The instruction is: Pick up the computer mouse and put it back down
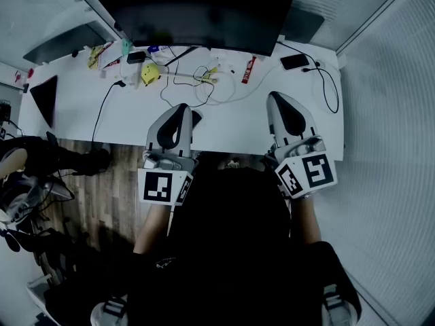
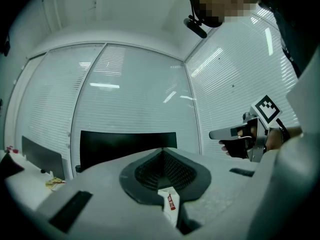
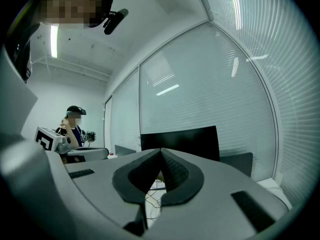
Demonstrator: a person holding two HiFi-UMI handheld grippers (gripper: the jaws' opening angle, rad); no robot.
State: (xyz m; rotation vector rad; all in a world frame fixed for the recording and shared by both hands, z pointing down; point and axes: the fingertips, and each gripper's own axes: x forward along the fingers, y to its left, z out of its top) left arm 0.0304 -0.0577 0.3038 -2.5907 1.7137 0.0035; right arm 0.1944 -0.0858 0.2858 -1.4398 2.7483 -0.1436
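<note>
Empty, closed: left tool [image 1: 181, 107]; right tool [image 1: 276, 96]; both over desk [image 1: 122, 124].

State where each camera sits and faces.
Head view: on the person's head, steeply down at the desk; shows left hand-held gripper, right hand-held gripper, forearms.
Left gripper view: on that gripper, level toward the monitor; own shut jaws.
Right gripper view: likewise, toward the monitor; own shut jaws.
Shared: all show the monitor; each gripper view shows the other gripper.

monitor [image 1: 197, 12] at desk [image 1: 75, 117] rear, cables [image 1: 204, 80] before it at centre, phone [image 1: 294, 62] rear right, left gripper [image 1: 182, 109] and right gripper [image 1: 277, 99] side by side over near edge
</note>
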